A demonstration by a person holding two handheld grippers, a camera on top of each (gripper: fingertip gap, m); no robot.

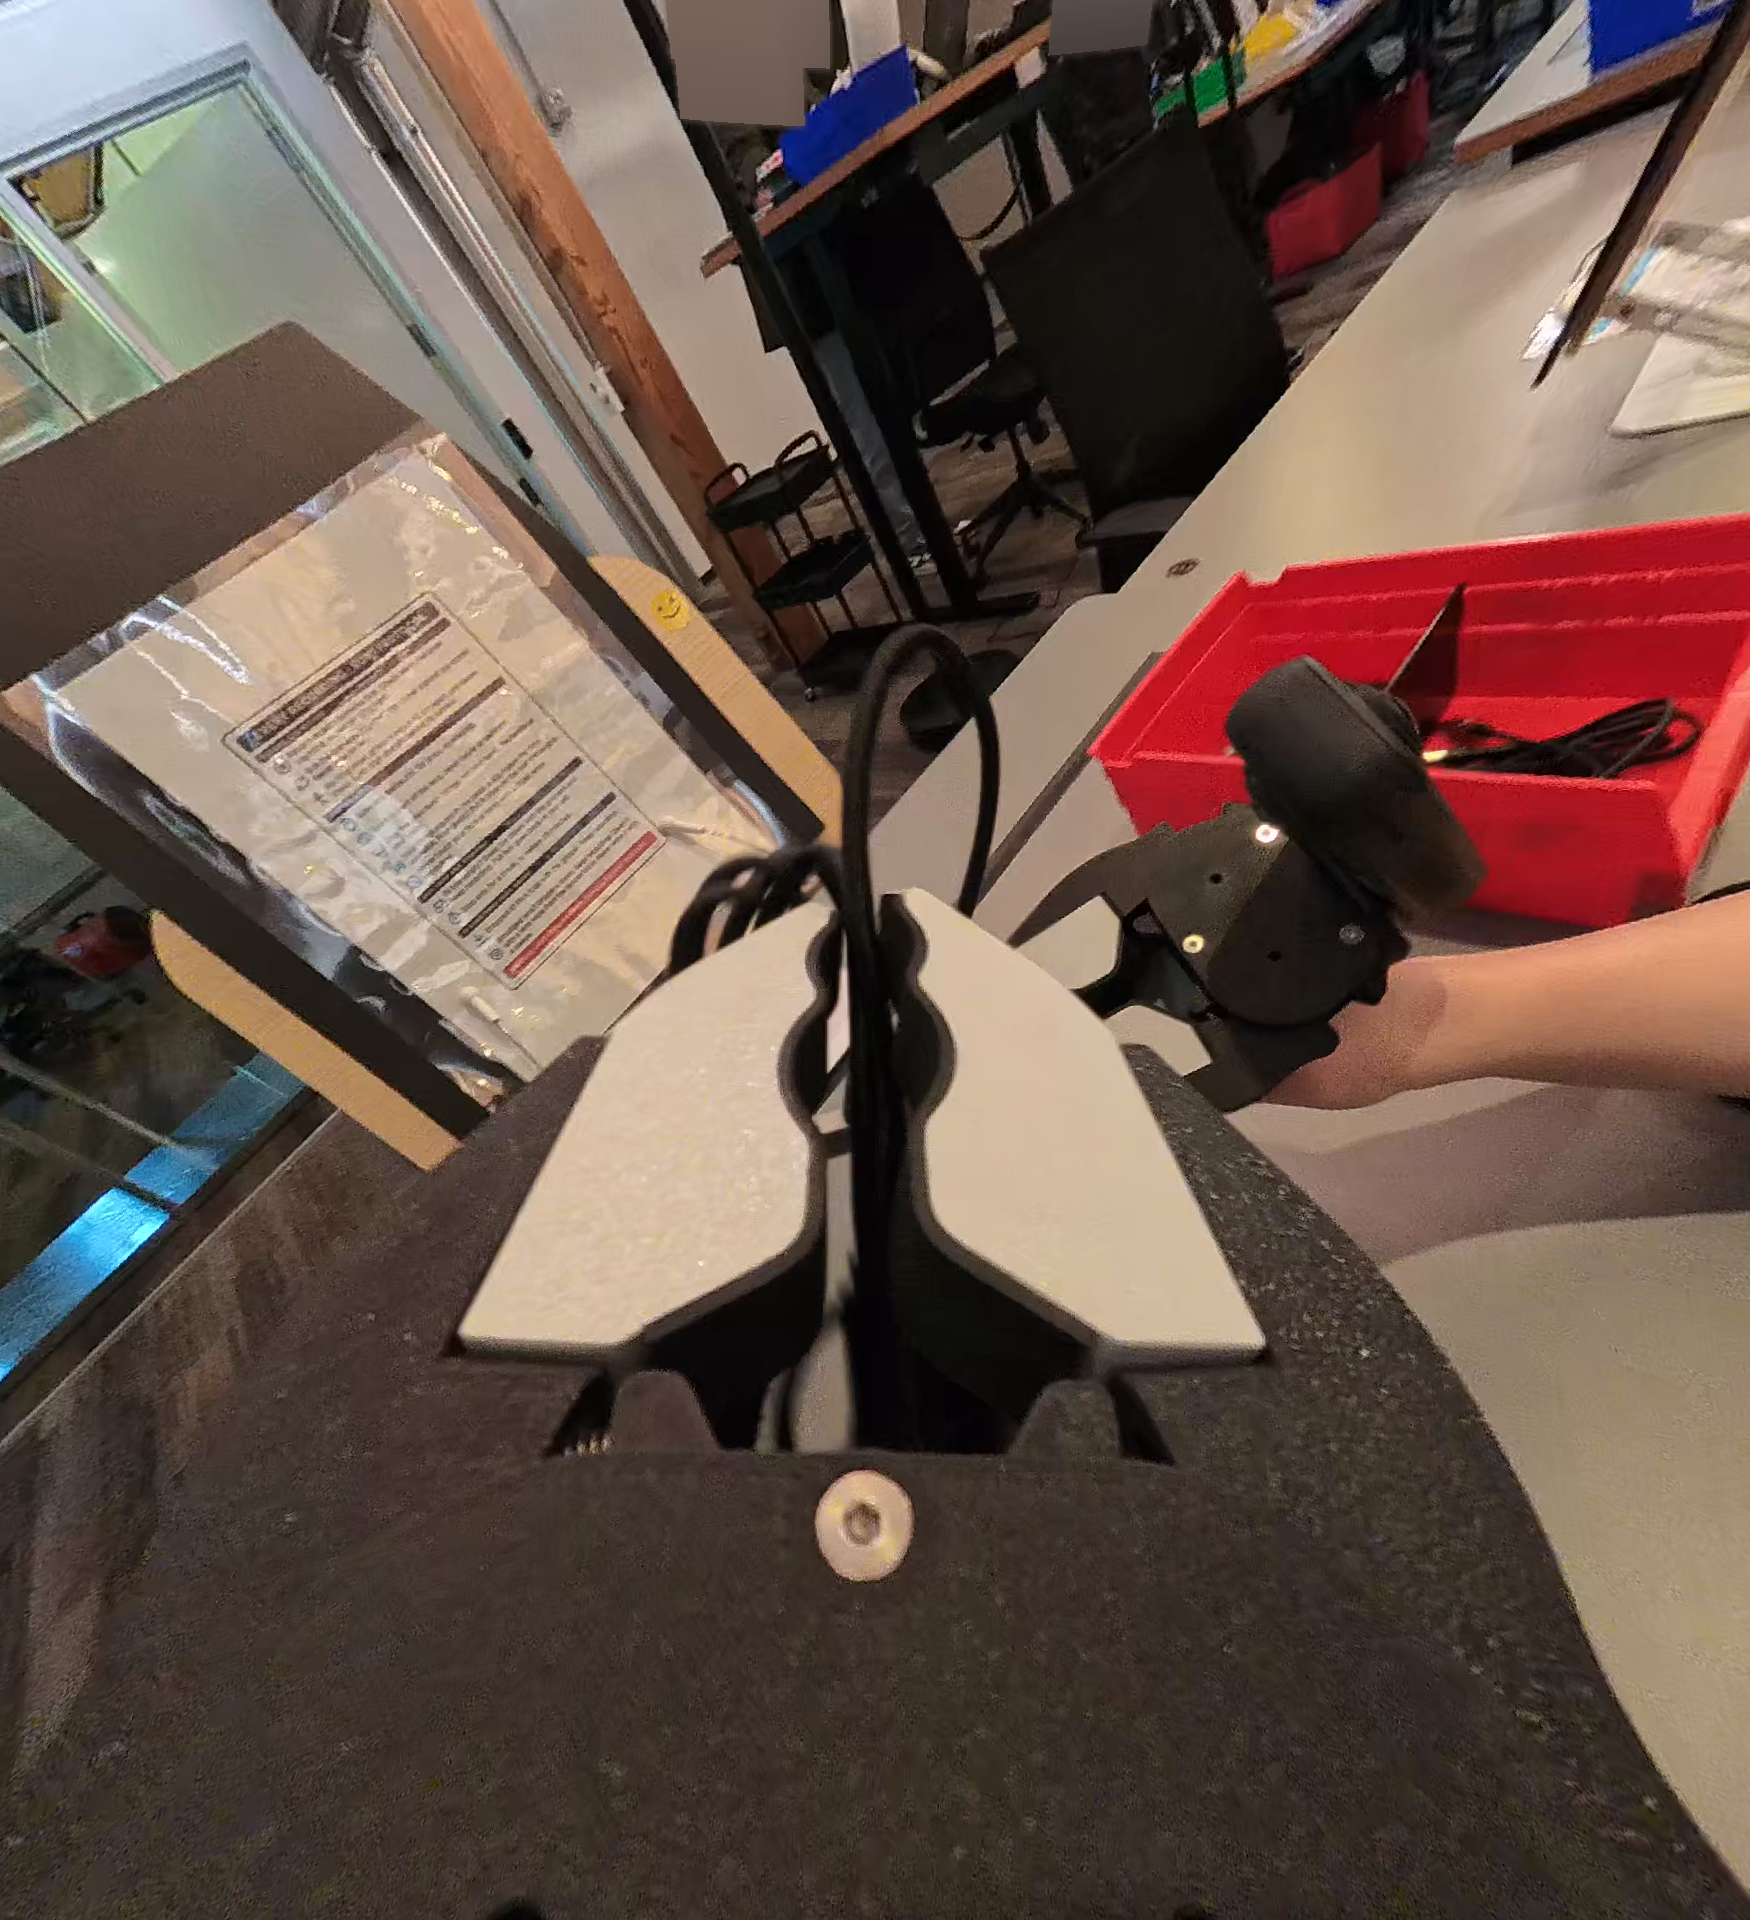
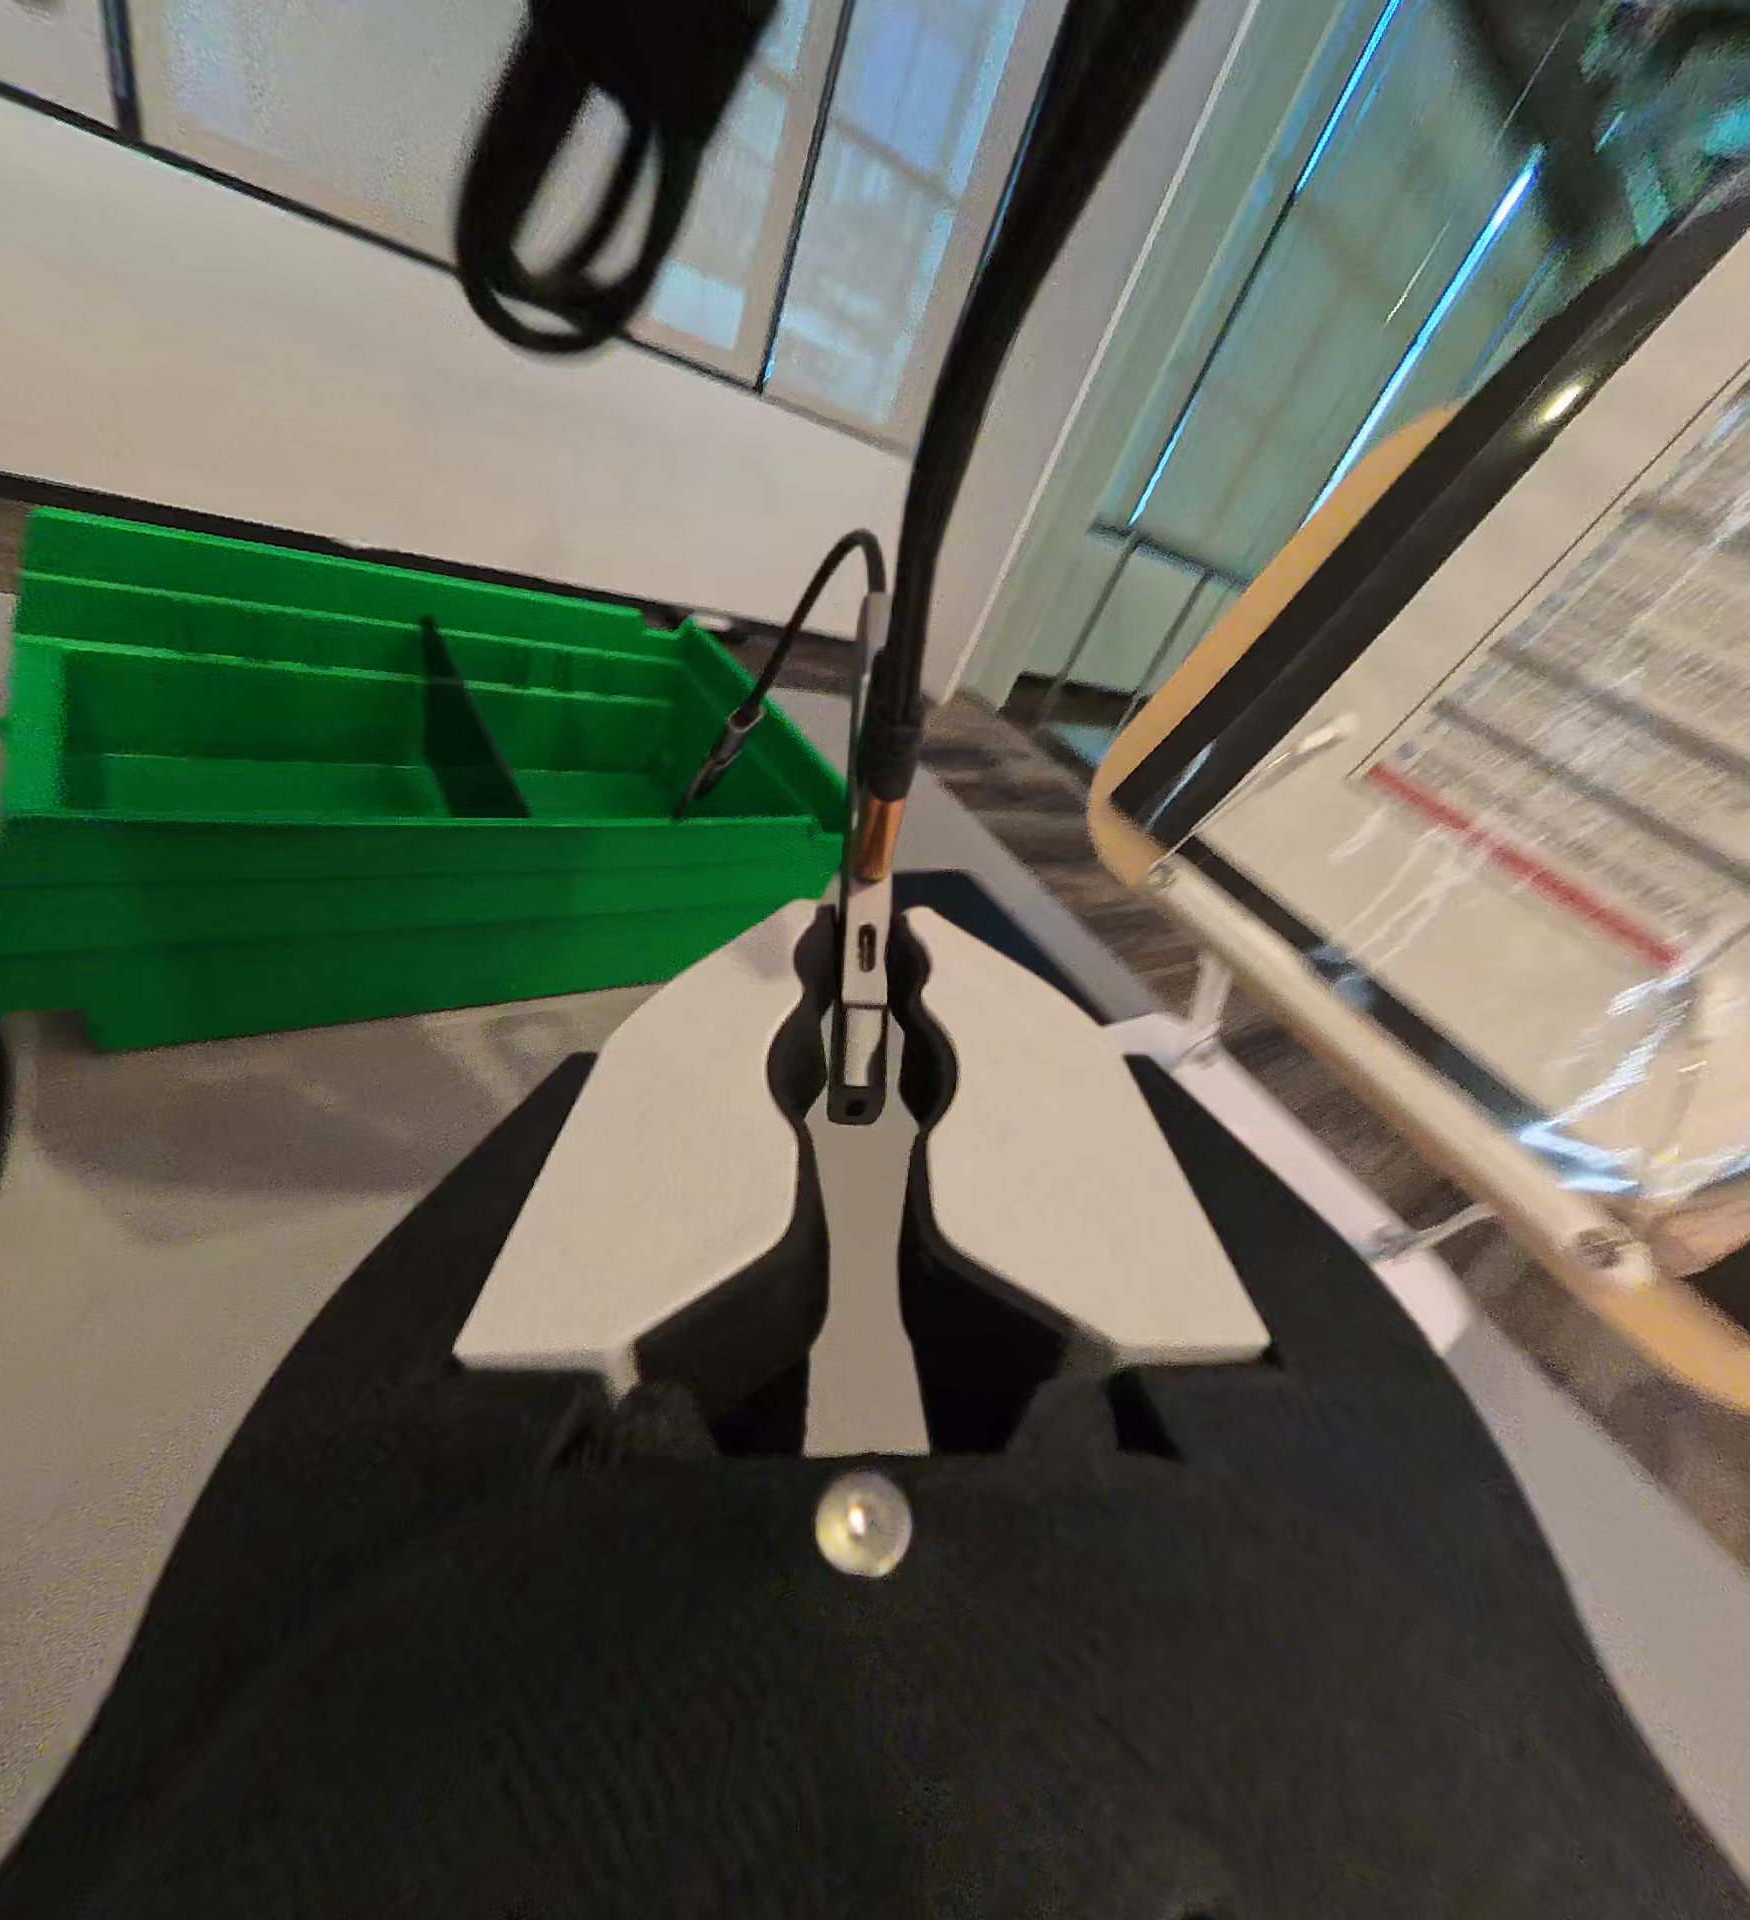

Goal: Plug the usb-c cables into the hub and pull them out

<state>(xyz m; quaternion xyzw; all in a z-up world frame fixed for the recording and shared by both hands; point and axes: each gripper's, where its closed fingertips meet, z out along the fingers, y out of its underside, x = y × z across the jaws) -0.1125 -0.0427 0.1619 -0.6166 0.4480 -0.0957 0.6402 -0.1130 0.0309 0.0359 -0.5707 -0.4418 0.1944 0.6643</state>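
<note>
In the left wrist view my left gripper is shut on a black usb-c cable that runs between its fingers and loops above them. My right gripper, held by a hand, shows farther right. In the right wrist view my right gripper is shut on a slim grey hub, held edge-on with an empty port showing. A copper-collared plug of the black cable sits in the hub's edge just beyond the fingertips. A coil of cable hangs above.
A red bin holding black cables stands on the grey table behind the right gripper. A green bin stands to the left, with the hub's thin lead trailing into it. A wood-edged black panel with a plastic-wrapped sheet stands close by. The tips of one gripper are about 15 cm away from the tips of the other.
</note>
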